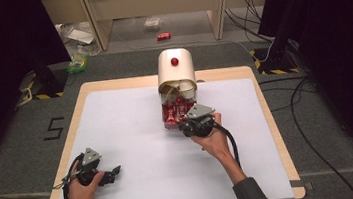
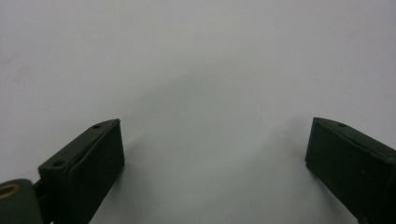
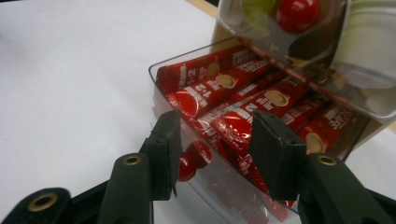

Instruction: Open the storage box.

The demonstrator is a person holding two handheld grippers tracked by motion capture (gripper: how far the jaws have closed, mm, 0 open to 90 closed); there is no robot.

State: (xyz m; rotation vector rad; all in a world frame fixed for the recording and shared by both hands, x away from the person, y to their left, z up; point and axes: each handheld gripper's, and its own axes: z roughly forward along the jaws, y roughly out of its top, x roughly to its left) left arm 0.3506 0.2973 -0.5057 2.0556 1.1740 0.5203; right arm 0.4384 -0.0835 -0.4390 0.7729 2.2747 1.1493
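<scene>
— Drawer [image 1: 172,116] of red sachets sits just above the middle of the high view, pulled out at the foot of the cream dispenser [image 1: 176,74] on the white counter [image 1: 127,130].

— We see it too. In the right gripper view the clear drawer [image 3: 210,121] runs from the centre toward the upper right, packed with red sachets [image 3: 243,107], and its small red knob [image 3: 189,163] shows low at its front wall.

— Where do we have the right gripper [image 1: 187,127]?

— Right of centre, at the drawer's front. Its jaws stand partly apart either side of the knob; we cannot tell whether the pads touch it.

— And the left gripper [image 1: 115,172]?

— Lower left of the high view, in our left hand [image 1: 81,188], well apart from the drawer. Its own view shows the jaws wide apart over bare white counter [image 2: 196,70], with nothing between them.
</scene>
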